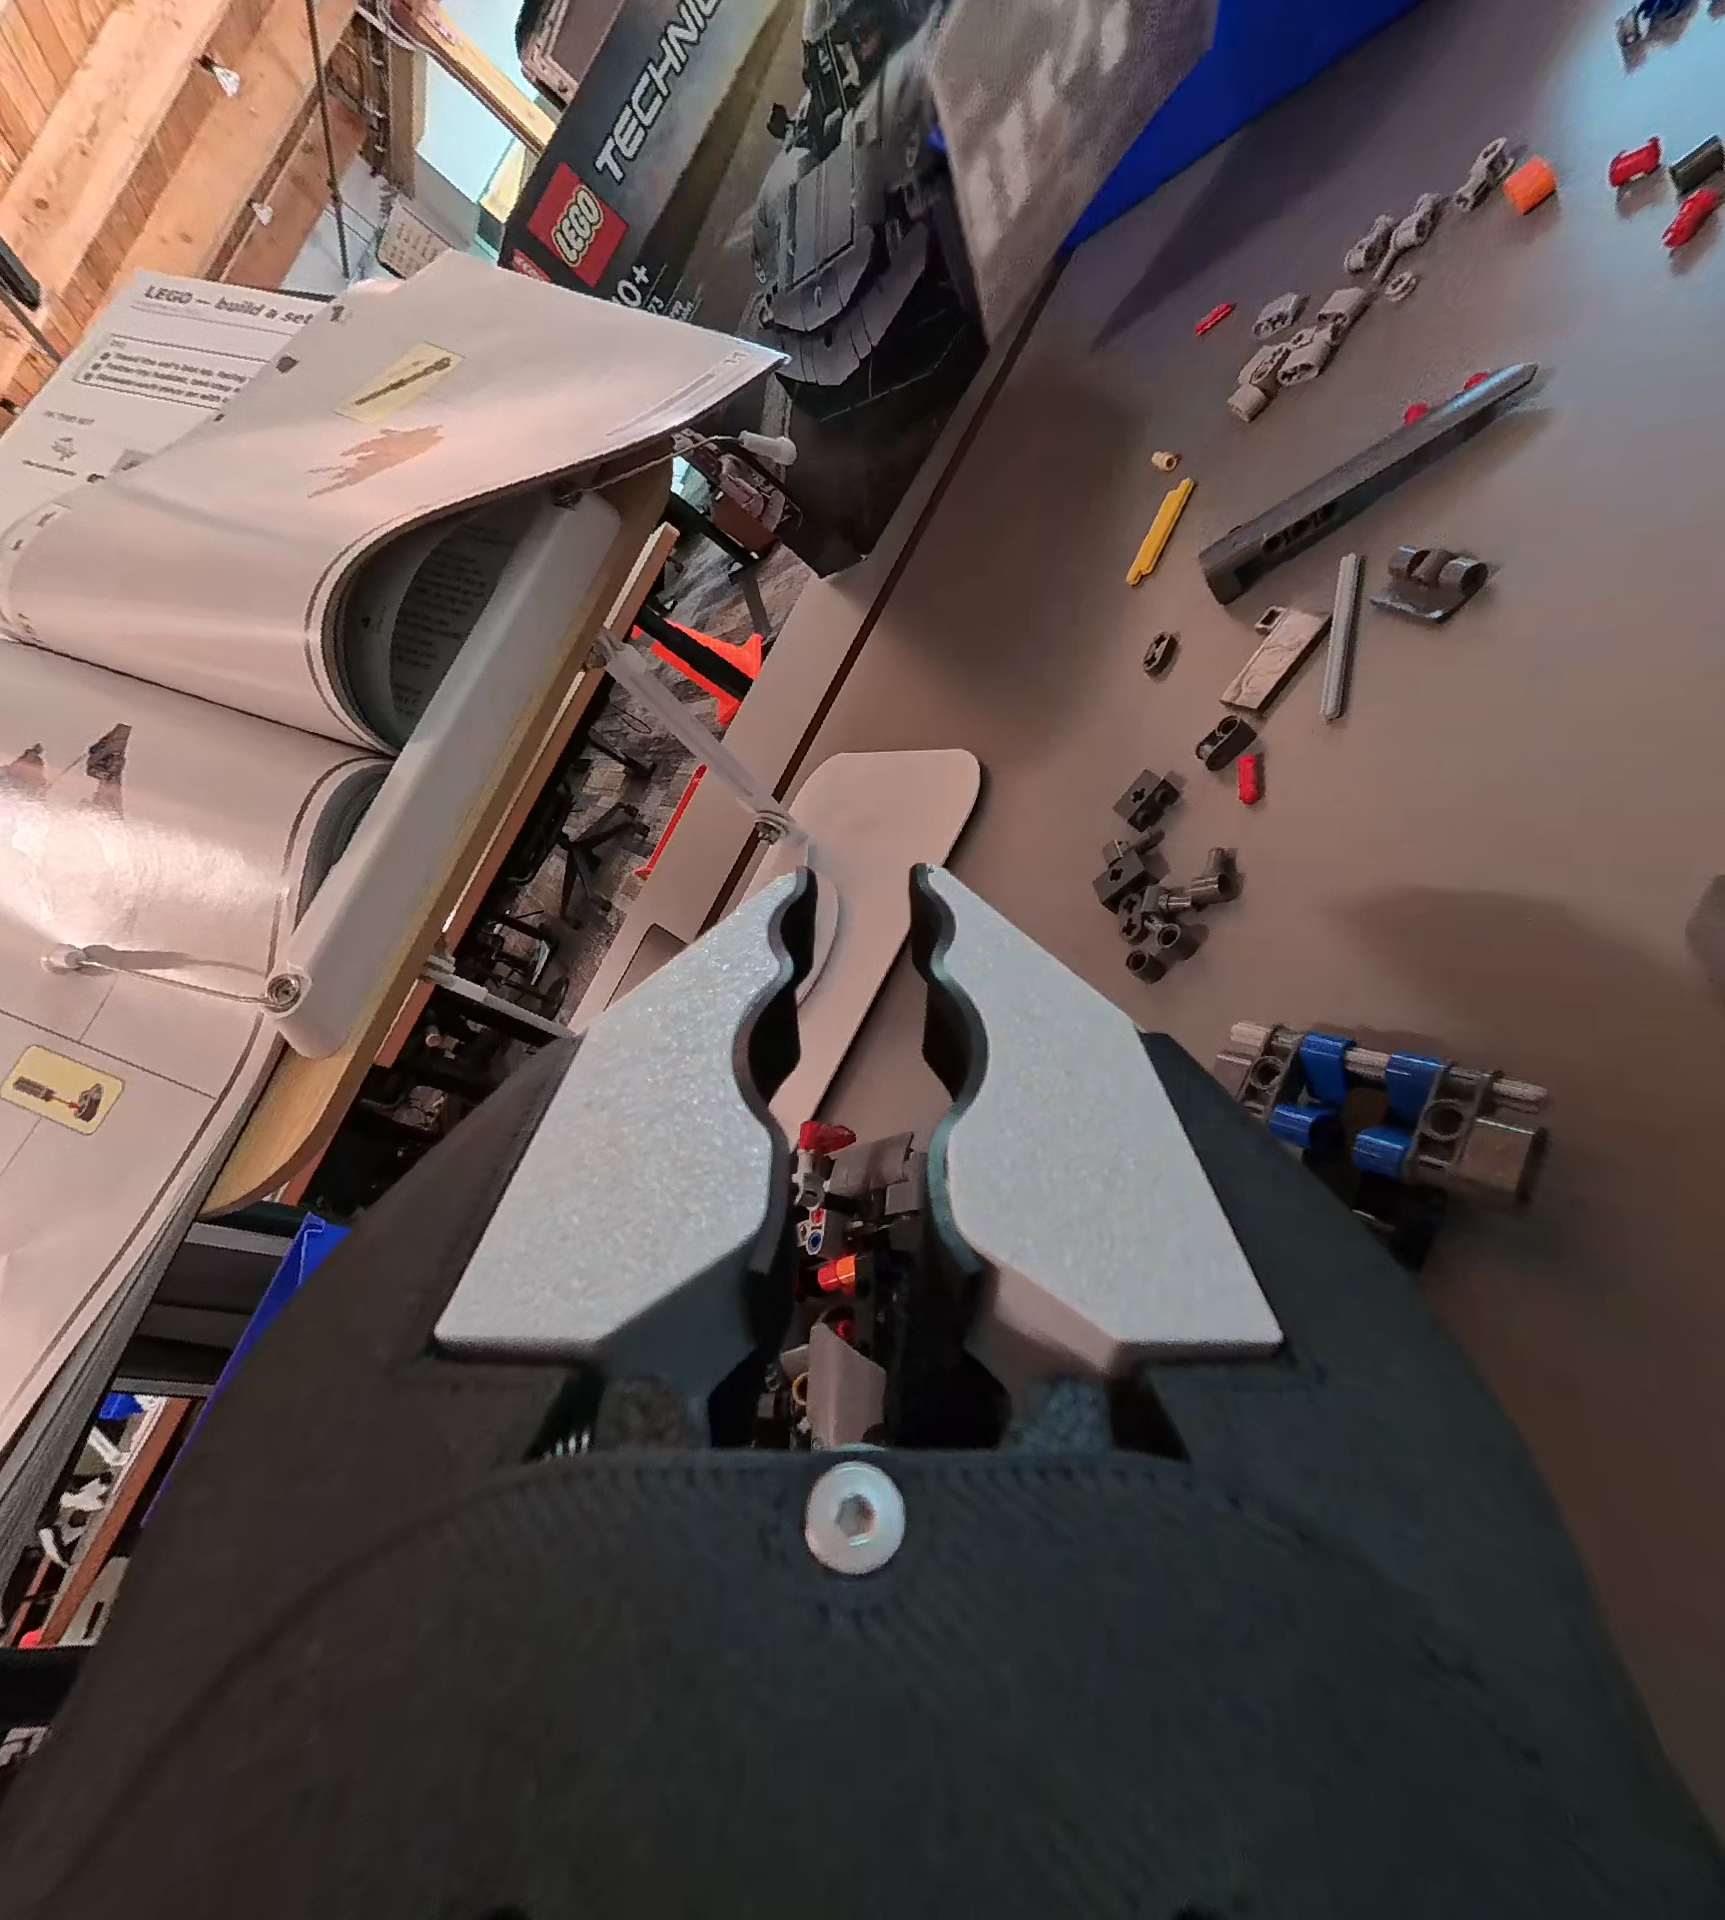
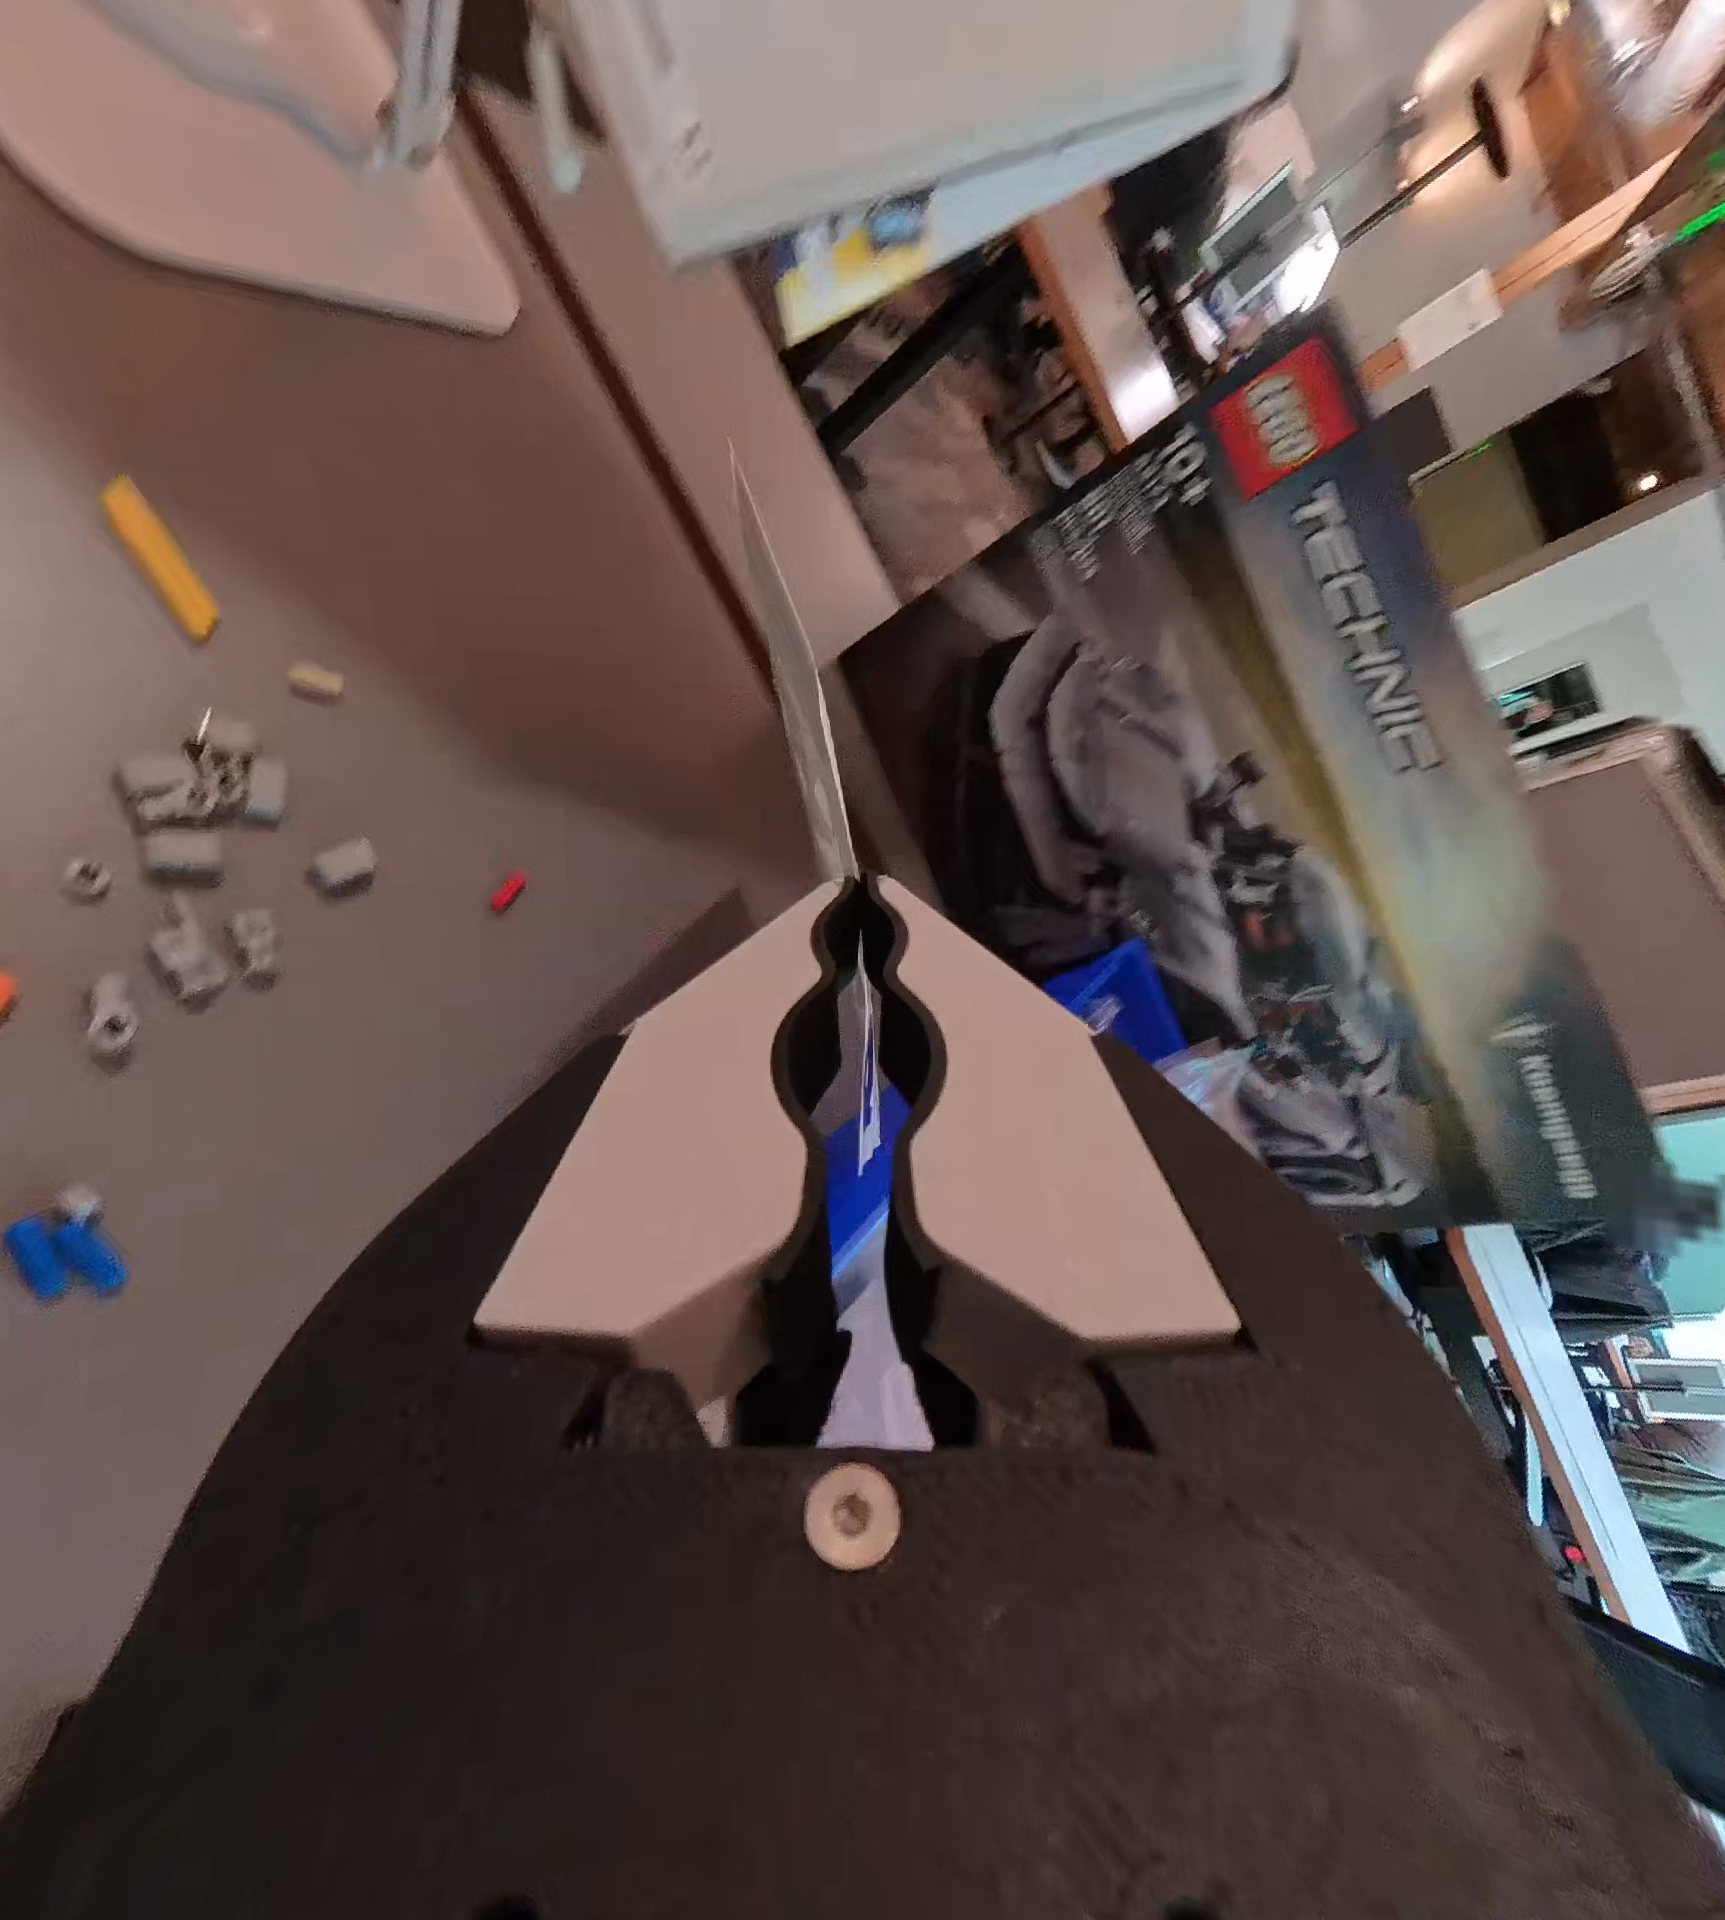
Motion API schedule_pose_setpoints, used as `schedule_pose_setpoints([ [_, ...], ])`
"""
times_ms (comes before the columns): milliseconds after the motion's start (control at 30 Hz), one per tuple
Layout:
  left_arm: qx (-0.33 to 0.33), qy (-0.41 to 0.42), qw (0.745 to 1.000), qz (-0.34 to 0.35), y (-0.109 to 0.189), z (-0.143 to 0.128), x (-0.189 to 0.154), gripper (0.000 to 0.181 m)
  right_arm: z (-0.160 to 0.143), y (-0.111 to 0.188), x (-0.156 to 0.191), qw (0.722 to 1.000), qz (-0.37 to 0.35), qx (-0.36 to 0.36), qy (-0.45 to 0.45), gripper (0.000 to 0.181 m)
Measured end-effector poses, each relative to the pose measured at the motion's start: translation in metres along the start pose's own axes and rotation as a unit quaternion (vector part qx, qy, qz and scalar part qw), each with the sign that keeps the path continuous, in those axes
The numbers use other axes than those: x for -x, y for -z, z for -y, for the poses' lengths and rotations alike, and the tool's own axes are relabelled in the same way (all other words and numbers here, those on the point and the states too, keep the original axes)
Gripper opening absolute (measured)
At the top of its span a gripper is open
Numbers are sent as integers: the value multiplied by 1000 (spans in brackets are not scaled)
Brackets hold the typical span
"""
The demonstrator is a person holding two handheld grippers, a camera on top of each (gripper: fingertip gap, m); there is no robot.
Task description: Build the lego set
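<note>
I am holding my left jaws (image 1: pixel 863 894) partly apart at the tips, and a small half-built model (image 1: pixel 842 1226) of grey, red and orange bits is sitting deep between them near the base; I am probably clamping it there, though the contact itself is hidden. My right jaws (image 2: pixel 860 888) are pressing together on a thin sheet (image 2: pixel 801 665), seen edge-on, whose long axis is running straight out ahead of the tips. I cannot tell what kind of sheet it is.

The loose pieces are lying spread over the desk (image 1: pixel 1460 790), all off to the right of my left jaws: a cluster of dark connectors (image 1: pixel 1154 904) nearest, a blue-and-grey frame (image 1: pixel 1377 1112) just beside my right finger, and a long dark beam (image 1: pixel 1357 483) farther out, pointing away at a slant. In the right wrist view the same scatter is lying to the left, well apart from the tips. The open instruction book (image 1: pixel 214 582) is resting on its stand to my left, and the set's box (image 1: pixel 733 208) is standing at the back.

By my judgement the right hand is the one to fetch the next piece, once it is setting the sheet down.
</note>
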State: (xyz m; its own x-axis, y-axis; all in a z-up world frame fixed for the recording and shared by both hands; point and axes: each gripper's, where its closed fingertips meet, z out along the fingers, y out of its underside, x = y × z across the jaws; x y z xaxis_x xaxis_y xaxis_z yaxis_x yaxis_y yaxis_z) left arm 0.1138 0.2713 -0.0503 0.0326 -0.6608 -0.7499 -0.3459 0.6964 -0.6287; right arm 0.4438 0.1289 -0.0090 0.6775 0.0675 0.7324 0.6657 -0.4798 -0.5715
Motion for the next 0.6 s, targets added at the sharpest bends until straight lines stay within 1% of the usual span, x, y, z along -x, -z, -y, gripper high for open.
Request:
schedule_pose_setpoints([
  [100,5,-2,1000,-9,-2,-1,-5,15,-37,-1,34,997,51,54,-6,0],
  [167,8,-5,1000,-11,-4,-2,-7,15,-50,4,51,994,76,80,-12,36],
  [200,10,-5,1000,-11,-4,-2,-7,15,-47,7,56,994,83,75,-19,40],
  [267,12,-6,1000,-12,-5,-2,-8,15,-23,14,69,993,101,50,-32,41],
  [300,13,-6,1000,-11,-6,-2,-9,15,-4,17,81,991,125,30,-40,43],
  [367,16,-7,1000,-11,-7,-2,-10,15,40,21,117,979,196,-9,-52,40],
  [433,18,-9,1000,-10,-7,-3,-10,15,87,21,159,961,269,-45,-54,31],
  [500,19,-9,1000,-8,-7,-4,-10,15,127,17,202,939,332,-74,-49,26],
  [567,18,-7,1000,-7,-6,-5,-9,15,155,6,238,921,377,-85,-43,24],
  [600,18,-6,1000,-6,-5,-6,-8,15,162,-2,252,917,391,-77,-38,23],
])
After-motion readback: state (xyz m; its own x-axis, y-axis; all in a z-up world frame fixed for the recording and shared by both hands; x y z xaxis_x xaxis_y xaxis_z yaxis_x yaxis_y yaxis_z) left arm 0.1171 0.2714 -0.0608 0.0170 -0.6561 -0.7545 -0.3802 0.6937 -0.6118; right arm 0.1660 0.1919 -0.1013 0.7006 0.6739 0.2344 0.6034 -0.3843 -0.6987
